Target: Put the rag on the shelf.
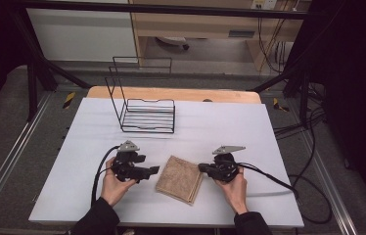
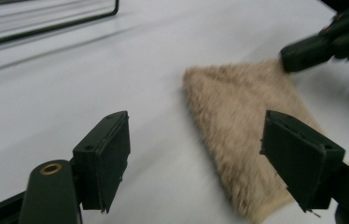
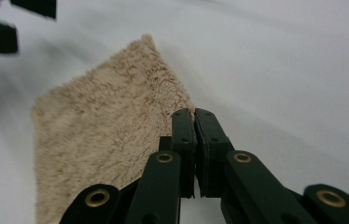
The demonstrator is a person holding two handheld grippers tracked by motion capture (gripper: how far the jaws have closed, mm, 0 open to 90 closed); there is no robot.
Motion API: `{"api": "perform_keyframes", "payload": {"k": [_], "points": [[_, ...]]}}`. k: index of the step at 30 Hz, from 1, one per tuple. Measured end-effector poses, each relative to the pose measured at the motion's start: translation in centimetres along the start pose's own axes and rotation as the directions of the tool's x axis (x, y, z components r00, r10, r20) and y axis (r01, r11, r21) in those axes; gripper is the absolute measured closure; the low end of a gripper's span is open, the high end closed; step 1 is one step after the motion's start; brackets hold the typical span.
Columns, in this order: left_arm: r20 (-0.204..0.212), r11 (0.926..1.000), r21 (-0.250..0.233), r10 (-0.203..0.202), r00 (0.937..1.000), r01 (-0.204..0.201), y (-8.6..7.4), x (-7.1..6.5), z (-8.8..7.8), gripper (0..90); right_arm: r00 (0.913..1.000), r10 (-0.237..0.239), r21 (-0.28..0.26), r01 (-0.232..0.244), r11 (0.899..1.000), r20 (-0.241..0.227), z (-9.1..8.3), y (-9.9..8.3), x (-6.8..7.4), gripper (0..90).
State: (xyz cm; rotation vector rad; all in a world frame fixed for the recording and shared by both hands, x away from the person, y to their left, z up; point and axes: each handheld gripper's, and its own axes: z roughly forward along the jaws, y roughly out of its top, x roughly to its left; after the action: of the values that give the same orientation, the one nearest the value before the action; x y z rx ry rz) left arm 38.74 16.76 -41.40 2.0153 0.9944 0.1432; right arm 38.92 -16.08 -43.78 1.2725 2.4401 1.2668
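Note:
A folded beige towel [image 1: 179,179] [image 2: 247,135] [image 3: 107,135] lies flat on the white table [image 1: 220,122], near its front edge. My left gripper [image 1: 154,170] [image 2: 196,122] is open just left of the towel, its jaws wide apart and level with the towel's near corner, holding nothing. My right gripper [image 1: 201,167] [image 3: 194,112] is shut, with its tips touching the towel's right edge. I see no cloth between its jaws. In the left gripper view the right gripper [image 2: 298,53] sits at the towel's far corner. In the right gripper view the left gripper [image 3: 4,23] is blurred at the top left.
A black wire rack [image 1: 144,110] [image 2: 46,23] stands upright at the back of the table, left of centre. Cables [image 1: 274,178] trail from both grippers across the table. A person's hands and dark sleeves come in from the front edge.

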Motion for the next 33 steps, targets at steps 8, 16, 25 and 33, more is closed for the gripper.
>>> {"api": "perform_keyframes", "payload": {"k": [8,16,25,33], "points": [[-0.001,0.9992,0.039,0.011,0.9999,-0.011,3.5,-0.6,4.7,33.7,0.9991,-0.028,0.022,0.027,0.999,0.033,0.8,-0.5,0.0,86.2],[-0.012,0.9926,0.121,0.009,0.9999,-0.007,3.1,-0.1,7.9,52.6,0.9983,-0.032,-0.017,0.033,0.999,0.049,0.0,-0.4,0.1,68.5],[0.033,0.9899,0.142,0.0,0.9995,-0.005,2.8,0.0,8.2,72.6,0.9955,0.038,-0.01,-0.037,0.999,0.087,1.3,-0.6,0.0,55.1],[0.041,0.9868,0.162,-0.016,0.999,0.009,2.7,0.0,8.0,77.1,0.9934,0.092,0.008,-0.093,0.996,0.069,1.5,-1.0,0.3,66.5]]}}
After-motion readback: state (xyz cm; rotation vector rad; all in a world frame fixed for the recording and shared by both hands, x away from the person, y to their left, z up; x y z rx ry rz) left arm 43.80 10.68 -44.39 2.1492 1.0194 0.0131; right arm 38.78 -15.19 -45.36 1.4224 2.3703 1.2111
